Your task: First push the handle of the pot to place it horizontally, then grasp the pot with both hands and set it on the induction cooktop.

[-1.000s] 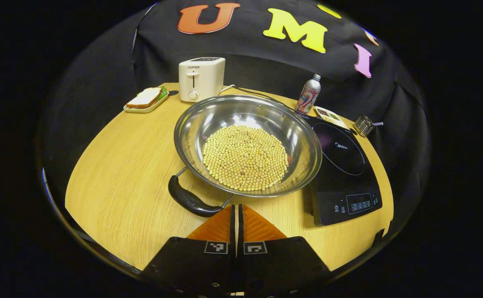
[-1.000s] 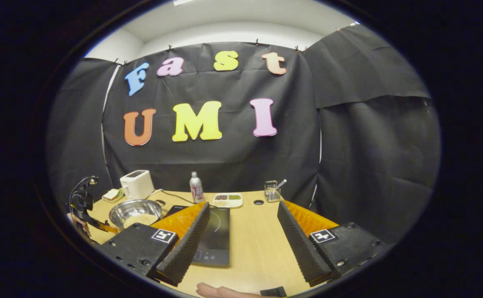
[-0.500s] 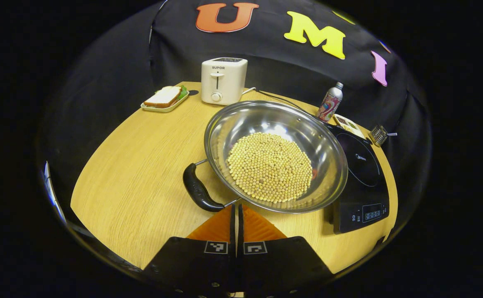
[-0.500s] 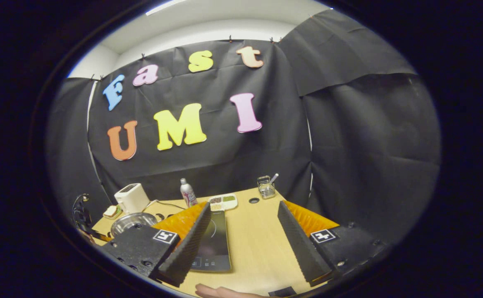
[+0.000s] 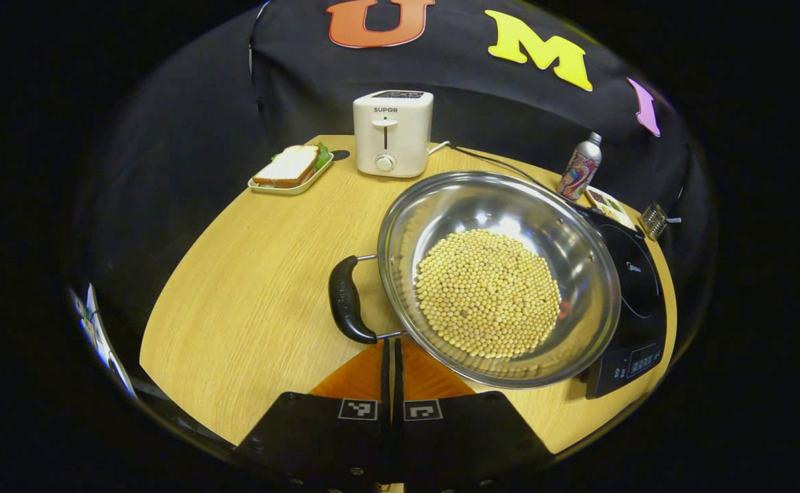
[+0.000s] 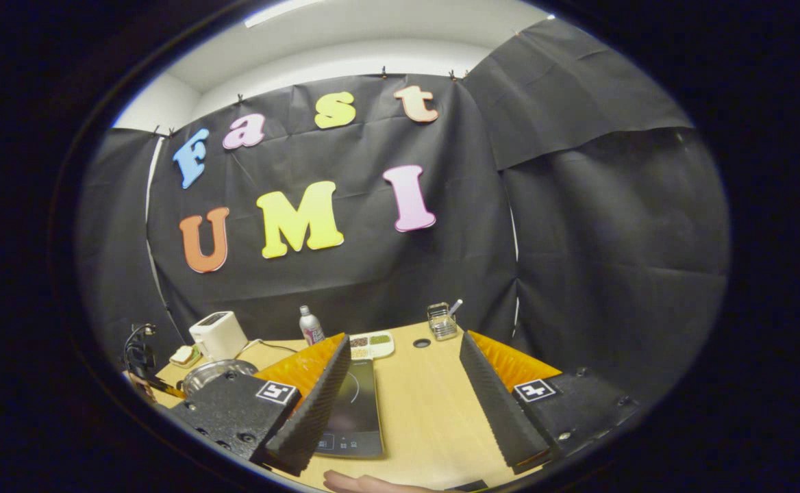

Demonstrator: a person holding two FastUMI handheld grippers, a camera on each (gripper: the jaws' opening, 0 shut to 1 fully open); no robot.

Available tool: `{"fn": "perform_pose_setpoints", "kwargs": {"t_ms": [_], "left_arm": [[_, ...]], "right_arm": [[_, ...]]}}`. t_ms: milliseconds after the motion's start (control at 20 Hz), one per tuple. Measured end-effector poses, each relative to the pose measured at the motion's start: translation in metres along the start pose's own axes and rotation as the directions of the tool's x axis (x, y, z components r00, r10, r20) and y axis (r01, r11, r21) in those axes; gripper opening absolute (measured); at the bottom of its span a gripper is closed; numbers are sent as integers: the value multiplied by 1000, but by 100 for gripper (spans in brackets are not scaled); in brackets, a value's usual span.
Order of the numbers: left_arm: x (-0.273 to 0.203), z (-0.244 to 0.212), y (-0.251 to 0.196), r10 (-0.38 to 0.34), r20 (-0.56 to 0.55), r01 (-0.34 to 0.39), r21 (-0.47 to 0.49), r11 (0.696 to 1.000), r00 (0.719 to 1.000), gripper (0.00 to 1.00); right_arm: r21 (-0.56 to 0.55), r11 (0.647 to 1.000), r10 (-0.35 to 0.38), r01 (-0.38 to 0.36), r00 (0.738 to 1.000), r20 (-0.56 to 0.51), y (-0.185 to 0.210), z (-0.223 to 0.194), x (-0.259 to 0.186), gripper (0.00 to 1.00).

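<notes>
A wide steel pot point(image 5: 482, 205) full of soybeans point(image 5: 489, 294) sits on the wooden table point(image 5: 256, 274), its right side overlapping the black induction cooktop point(image 5: 636, 287). Its black handle point(image 5: 346, 308) points to the left of the pot in the left gripper view. My left gripper point(image 5: 391, 342) is shut and empty, its tips at the handle's near end. In the right gripper view, my right gripper point(image 6: 405, 339) is open above the table, with the cooktop point(image 6: 355, 411) beside its left finger and the pot point(image 6: 211, 373) far left.
A white toaster point(image 5: 392, 133) and a tray with a sandwich point(image 5: 292, 168) stand at the back left. A bottle point(image 5: 579, 168), a small dish point(image 5: 609, 205) and a wire basket point(image 5: 655, 219) line the back behind the cooktop. A hand point(image 6: 366, 483) shows at the bottom edge.
The pot's handle has swung from the pot's near side round to its left, with my shut left gripper following it. The right gripper stayed open and only tilted a little.
</notes>
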State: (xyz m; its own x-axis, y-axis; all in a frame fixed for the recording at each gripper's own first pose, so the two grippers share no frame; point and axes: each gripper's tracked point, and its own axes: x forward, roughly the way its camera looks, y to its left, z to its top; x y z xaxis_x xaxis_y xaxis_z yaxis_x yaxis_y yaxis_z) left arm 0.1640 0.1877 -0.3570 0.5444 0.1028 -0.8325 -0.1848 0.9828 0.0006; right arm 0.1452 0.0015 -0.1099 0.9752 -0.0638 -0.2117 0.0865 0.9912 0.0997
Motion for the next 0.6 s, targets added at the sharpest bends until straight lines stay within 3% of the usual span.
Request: {"fn": "perform_pose_setpoints", "kwargs": {"t_ms": [50,150,200,250,500,550,600], "left_arm": [[6,1,4,4,-10,-4,-2,1000,1000,0],[16,10,11,16,-19,-17,-11,1000,1000,0],[22,14,15,24,-24,-24,-14,1000,999,10],[25,19,17,27,-26,-28,-11,1000,999,0],[46,45,22,15,-14,-15,-17,1000,1000,0],[50,49,23,12,-11,-13,-22,1000,1000,10],[53,53,23,12,-7,-12,-17,1000,1000,0]], "right_arm": [[-11,1000,-5,5,1000,3,1,0,1,95],[-32,999,-21,21,1000,11,0,1,1,100],[-41,999,-33,33,999,16,-1,2,1,95],[-49,998,-42,43,999,21,1,2,2,96],[-74,997,-30,31,999,18,17,0,2,96],[-81,996,-29,30,999,17,19,-2,3,96],[-82,996,-35,37,999,19,20,-2,3,96]]}}
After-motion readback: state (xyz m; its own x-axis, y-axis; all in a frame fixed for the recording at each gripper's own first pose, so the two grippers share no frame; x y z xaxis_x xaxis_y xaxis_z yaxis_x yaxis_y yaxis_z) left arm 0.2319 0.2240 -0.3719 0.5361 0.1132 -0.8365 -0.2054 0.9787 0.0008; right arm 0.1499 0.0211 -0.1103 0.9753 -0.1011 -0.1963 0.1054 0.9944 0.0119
